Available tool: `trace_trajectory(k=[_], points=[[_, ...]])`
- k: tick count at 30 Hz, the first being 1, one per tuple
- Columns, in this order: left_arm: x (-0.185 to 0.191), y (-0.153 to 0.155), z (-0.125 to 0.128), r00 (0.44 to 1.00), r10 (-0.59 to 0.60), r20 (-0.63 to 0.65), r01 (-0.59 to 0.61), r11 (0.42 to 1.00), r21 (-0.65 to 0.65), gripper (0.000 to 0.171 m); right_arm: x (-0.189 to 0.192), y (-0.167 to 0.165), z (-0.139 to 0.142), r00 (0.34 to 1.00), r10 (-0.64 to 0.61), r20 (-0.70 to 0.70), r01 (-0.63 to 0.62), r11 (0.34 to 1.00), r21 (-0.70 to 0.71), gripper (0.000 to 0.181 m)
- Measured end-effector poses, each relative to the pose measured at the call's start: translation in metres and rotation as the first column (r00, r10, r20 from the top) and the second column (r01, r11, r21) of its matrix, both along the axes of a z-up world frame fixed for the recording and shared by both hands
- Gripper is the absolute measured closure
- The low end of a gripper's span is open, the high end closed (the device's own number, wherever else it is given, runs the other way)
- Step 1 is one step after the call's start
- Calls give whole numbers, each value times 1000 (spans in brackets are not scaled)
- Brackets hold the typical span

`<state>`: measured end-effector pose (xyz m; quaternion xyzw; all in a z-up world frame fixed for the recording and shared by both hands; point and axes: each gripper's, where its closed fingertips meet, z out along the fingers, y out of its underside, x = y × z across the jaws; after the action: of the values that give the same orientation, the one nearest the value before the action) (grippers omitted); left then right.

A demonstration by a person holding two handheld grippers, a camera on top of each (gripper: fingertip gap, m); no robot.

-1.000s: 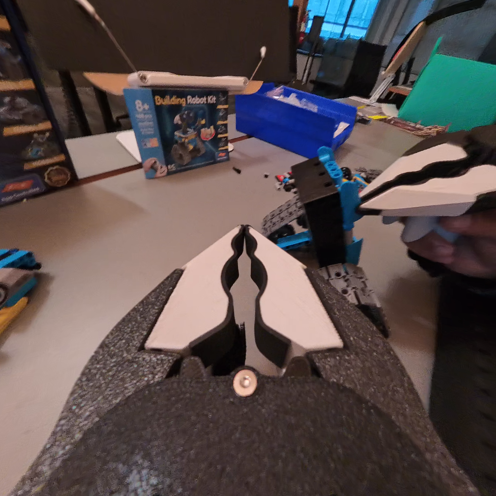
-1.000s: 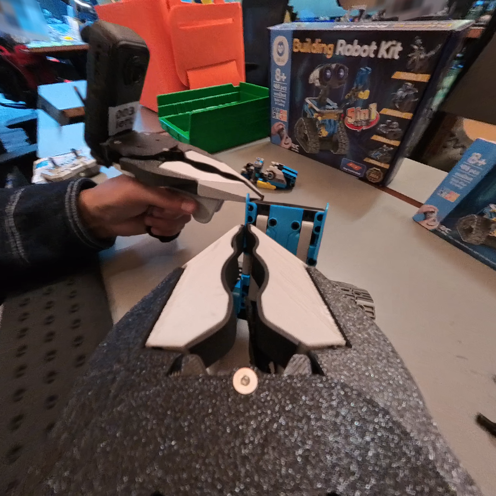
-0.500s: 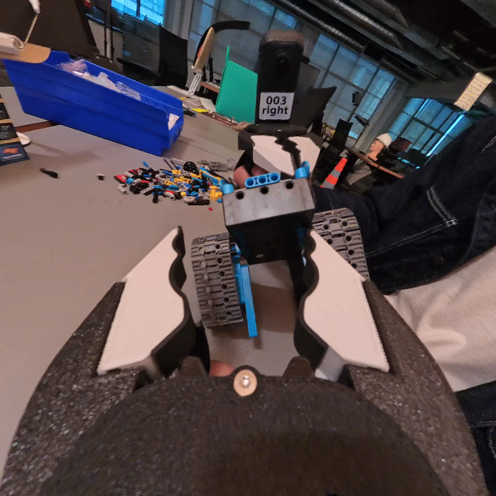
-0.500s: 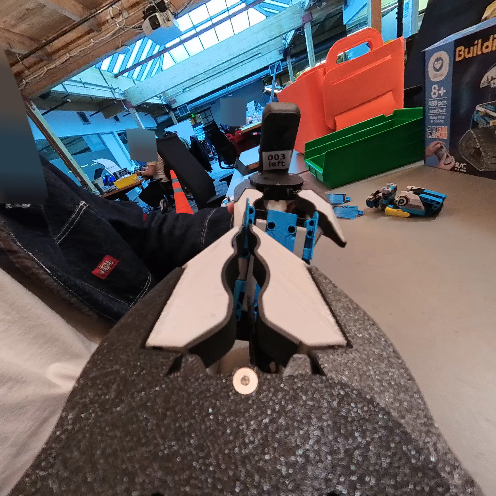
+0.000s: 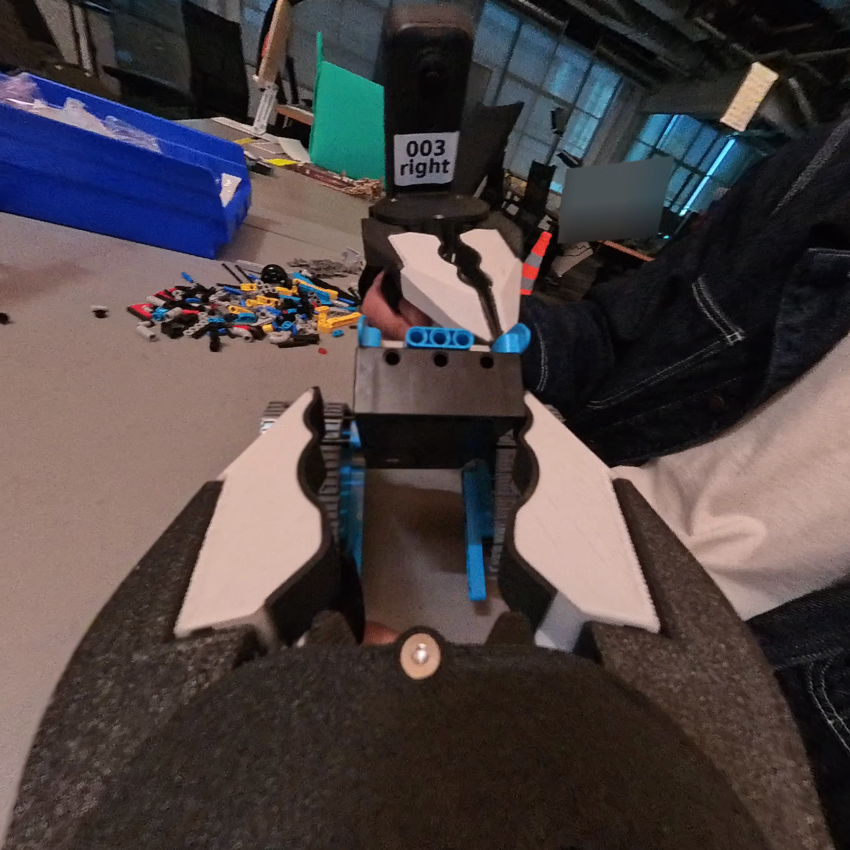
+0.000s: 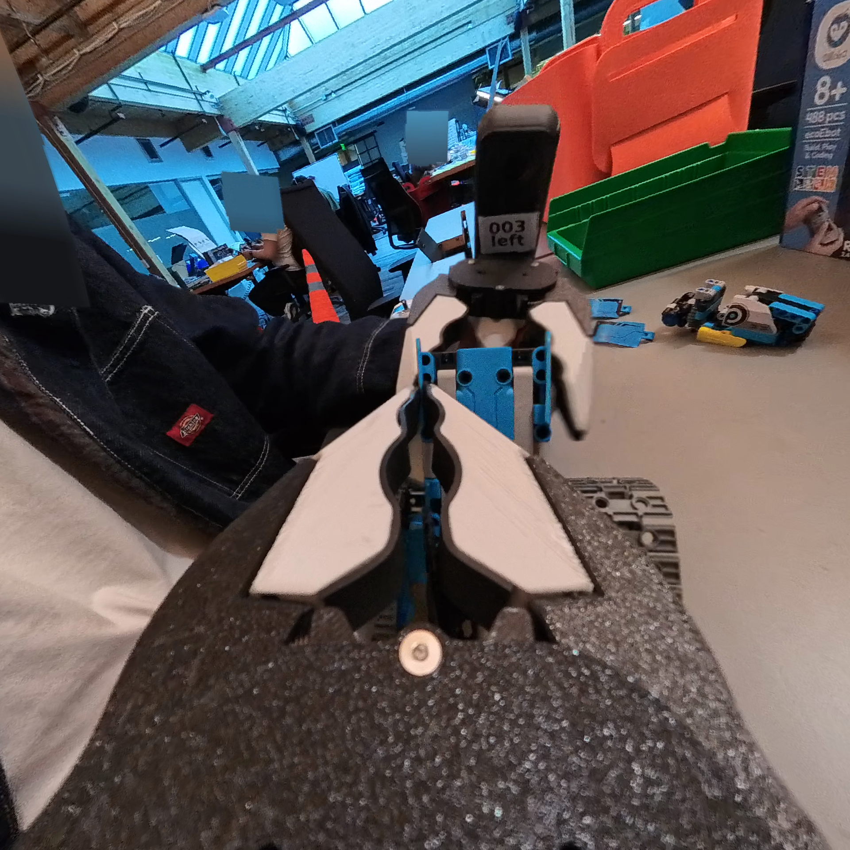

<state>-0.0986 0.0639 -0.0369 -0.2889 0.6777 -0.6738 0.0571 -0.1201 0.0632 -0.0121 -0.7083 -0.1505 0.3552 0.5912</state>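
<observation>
Your left tool point(image 5: 421, 404) stands wide, its two white fingers point(image 5: 262, 506) straddling the tracked toy robot point(image 5: 437, 404). The left finger lies along the outside of the left rubber track and the right finger along the right one. Whether the pads press the treads or only sit just beside them, you cannot tell.

Your right tool point(image 6: 422, 391) is narrow, closed on a thin blue beam point(image 6: 419, 542) at the side of the same model. In the left wrist view it shows at the far side of the model point(image 5: 494, 331), tips down at the blue top row above the black block. The two tools face each other with the model between them, and its grey track point(image 6: 630, 510) shows at the right of your right tool.

The model sits over the grey surface point(image 5: 115, 437), near your dark denim sleeve point(image 5: 644, 358).

On the far left of the surface lies a scatter of small loose parts point(image 5: 244, 308) in blue, yellow, black and red, with a blue bin point(image 5: 115, 184) behind them. In the right wrist view a small blue and white model point(image 6: 740, 317) lies on its side at the far right. Two flat blue pieces point(image 6: 616, 322) rest beside it, a green bin point(image 6: 667, 216) and an orange carrier point(image 6: 644, 87) stand behind, and a printed kit box point(image 6: 823, 138) stands at the right edge.
</observation>
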Motion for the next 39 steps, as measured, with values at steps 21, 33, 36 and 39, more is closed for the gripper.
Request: trace_trajectory(k=[21,33,36,39], points=[[-6,14,-26,988,106,112,-131,959,253,104,67,-42,46,984,-169,60,153,966,210,181],[27,90,-21,888,434,149,-459,843,280,105,94,-23,14,960,-199,-199,208,978,26,181],[33,109,-20,832,525,177,-554,783,282,105,99,-10,2,934,-244,-262,240,970,-49,181],[32,108,-21,829,531,175,-560,783,272,105,94,0,-7,929,-255,-269,240,967,-89,181]])
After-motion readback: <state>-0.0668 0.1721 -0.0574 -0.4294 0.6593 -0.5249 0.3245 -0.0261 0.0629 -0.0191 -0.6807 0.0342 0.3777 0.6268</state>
